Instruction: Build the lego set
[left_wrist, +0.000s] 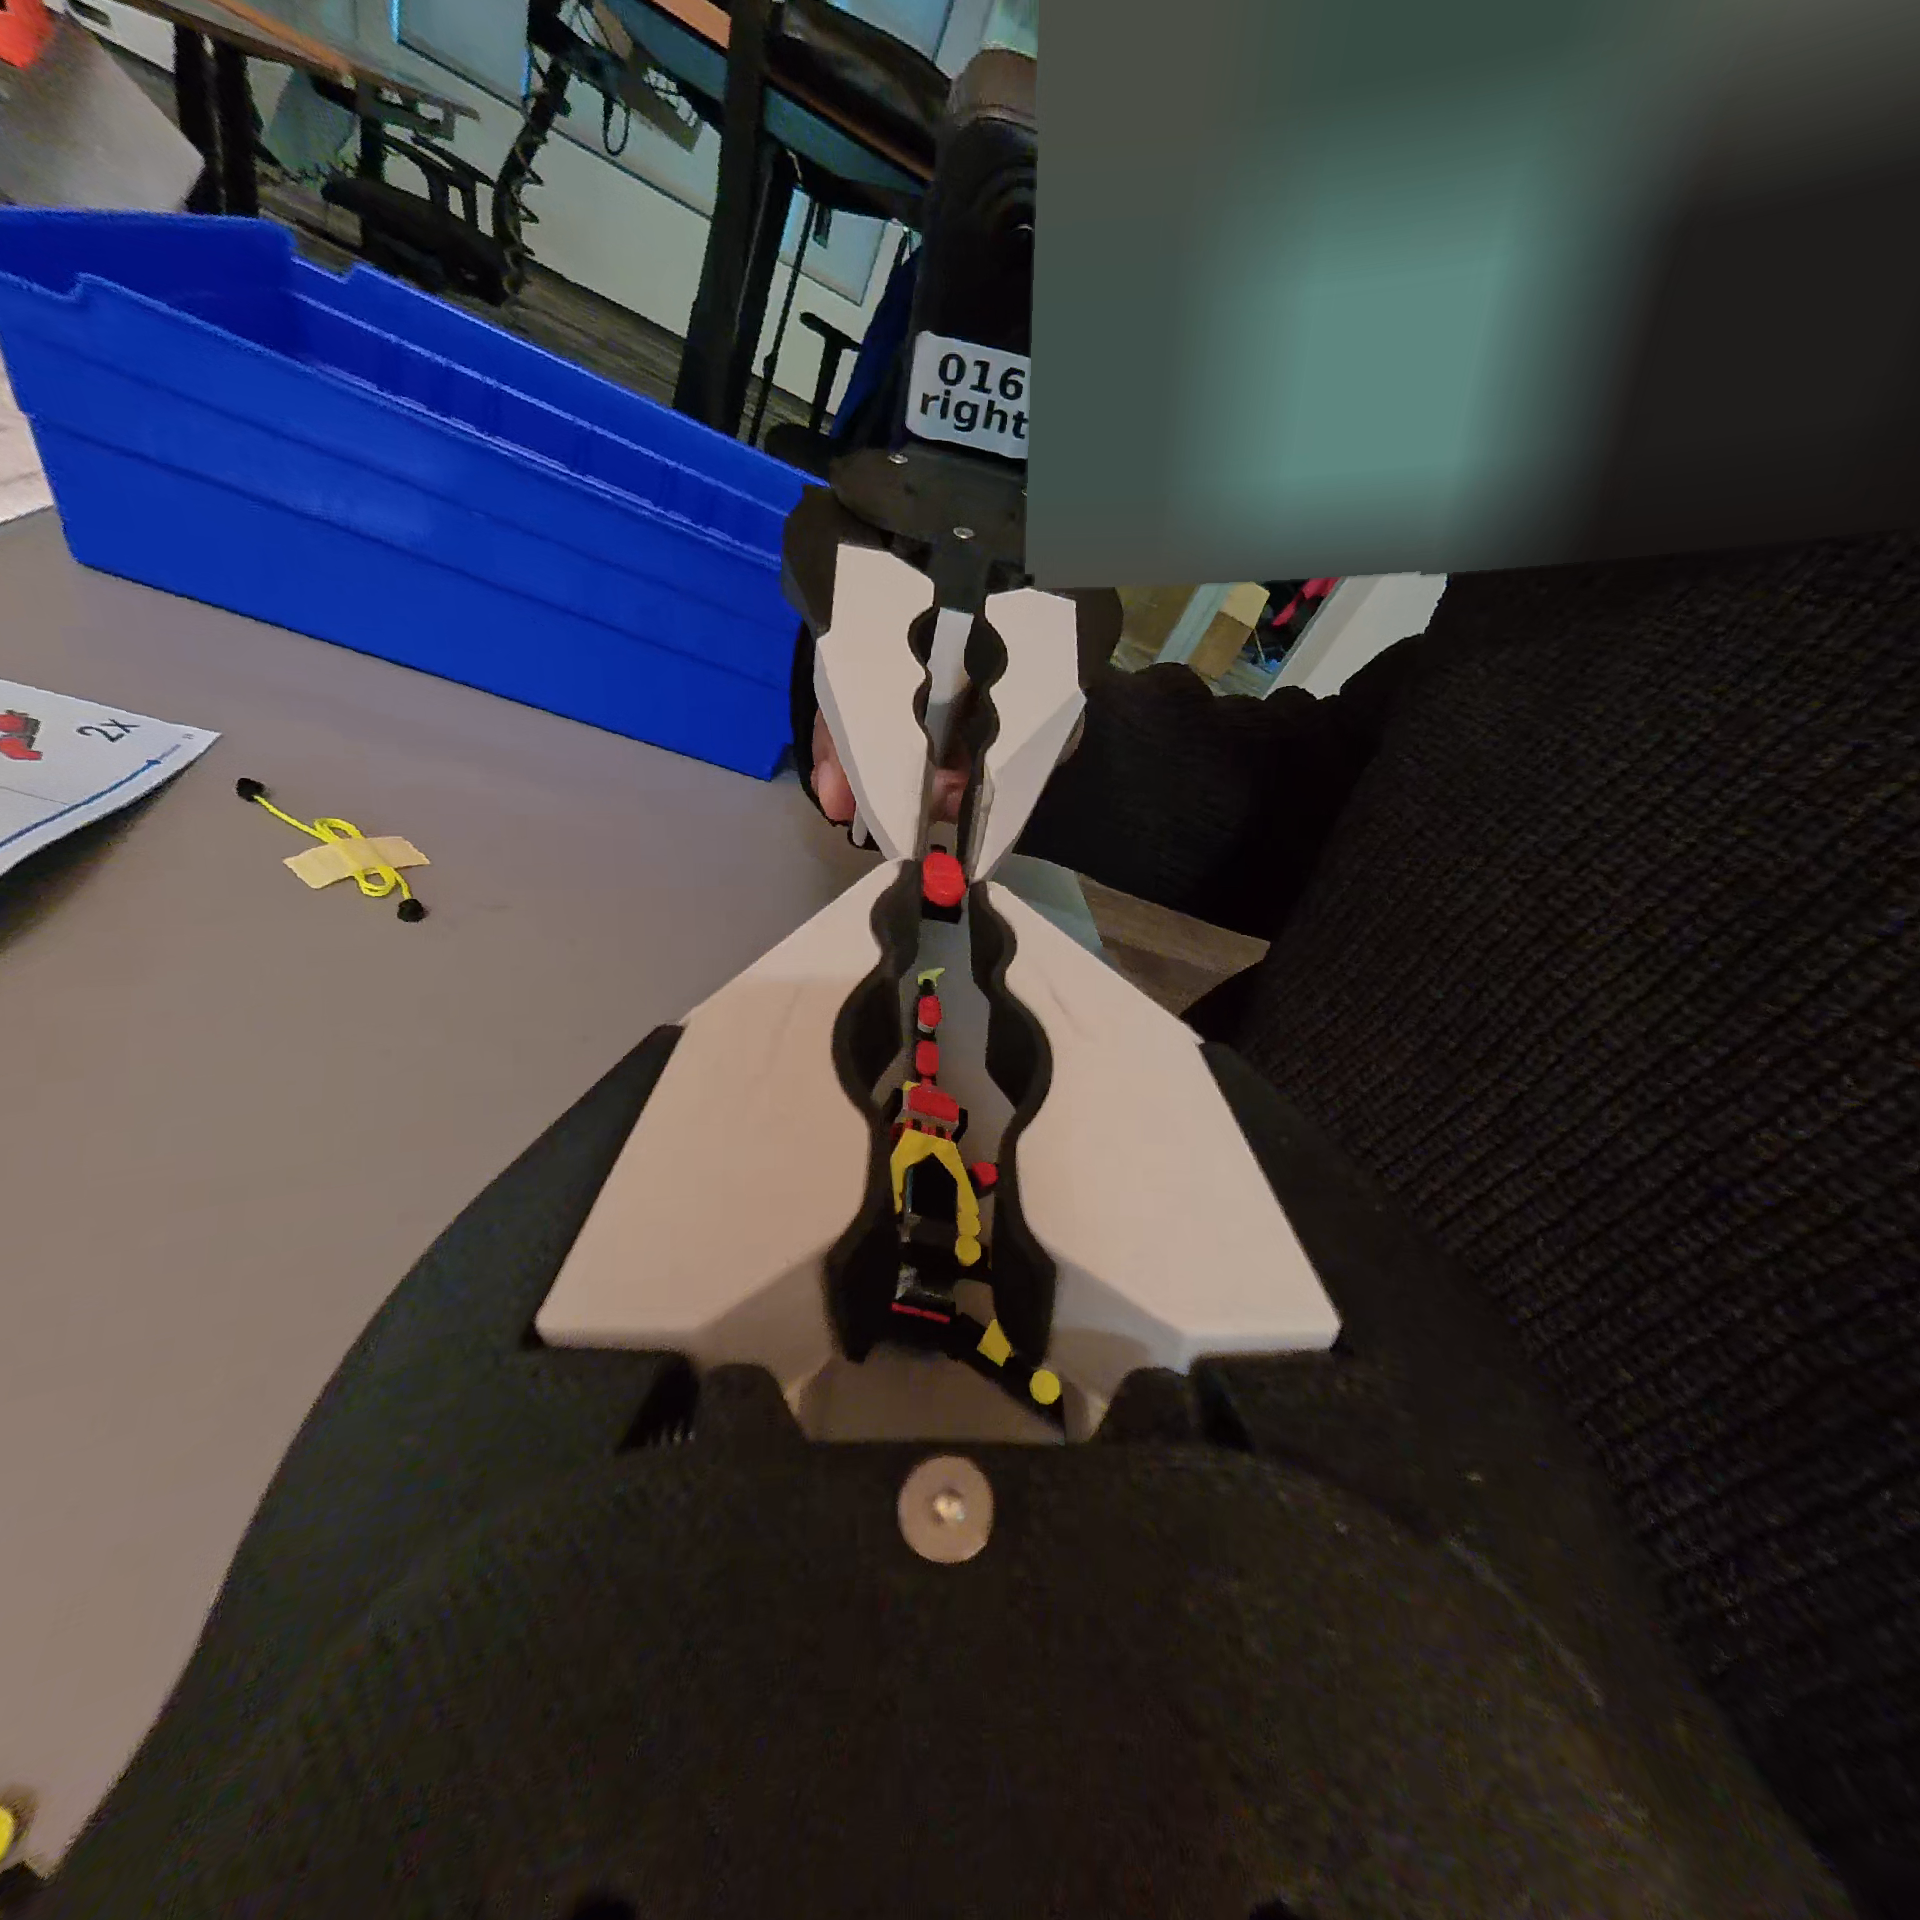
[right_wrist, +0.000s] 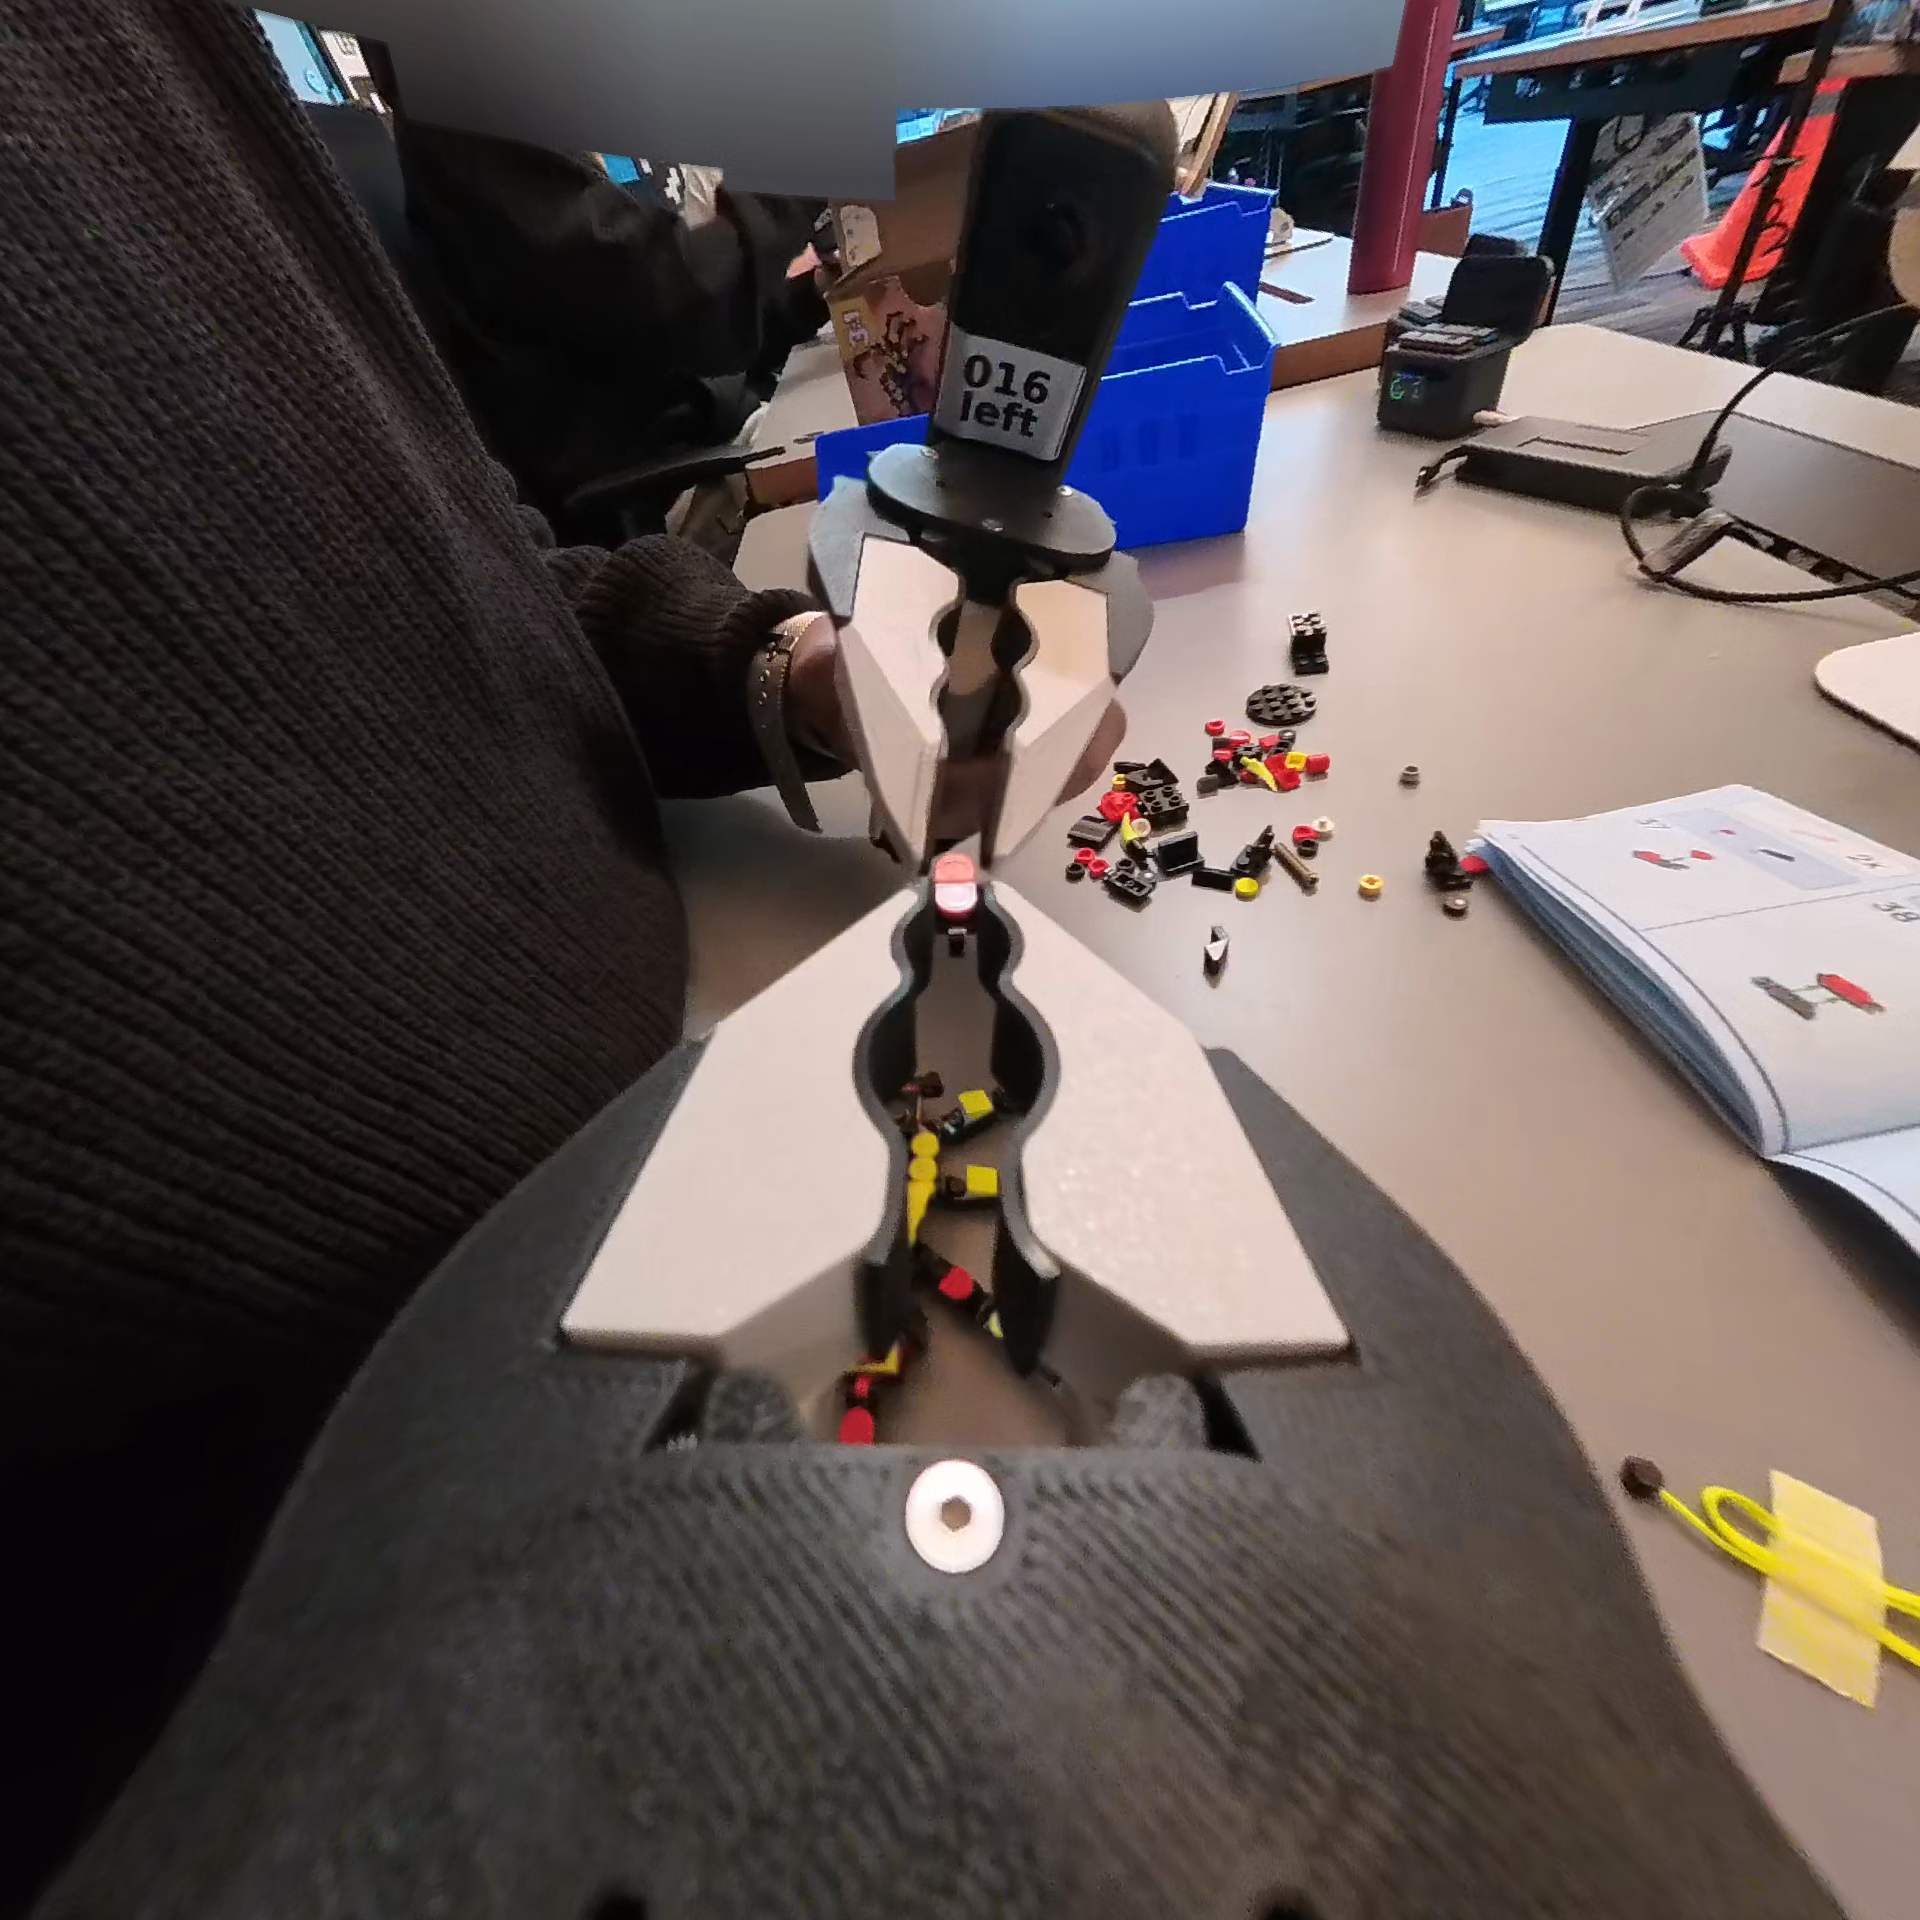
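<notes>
Red and small, a round lego piece (left_wrist: 943, 881) sits at the centre of the left wrist view, pinched exactly where the tips of the two grippers meet nose to nose above the grey table (left_wrist: 312, 1039). The left gripper (left_wrist: 940, 904) rises from the bottom of that frame with its white fingers (left_wrist: 748, 1143) clenched on the lower, dark end of the piece; the right gripper (left_wrist: 940, 847) comes down from the upper centre, its tips closed on the red top. Through the narrow slot between the left gripper's fingers a partly built red, yellow and black lego model (left_wrist: 930, 1174) shows on the table below.

From the right wrist view the same meeting appears at centre frame: the right gripper (right_wrist: 954, 883), the red piece (right_wrist: 954, 885) and, above it, the left gripper (right_wrist: 951, 847) held by a hand (right_wrist: 821, 686) in a dark knitted sleeve (right_wrist: 260, 727). Loose lego pieces (right_wrist: 1195, 800) lie scattered right of centre, near an open instruction booklet (right_wrist: 1714, 935) at the right edge. A blue bin (right_wrist: 1174, 416) stands in the upper middle, and a yellow cord taped down (right_wrist: 1818, 1569) lies at lower right.
</notes>
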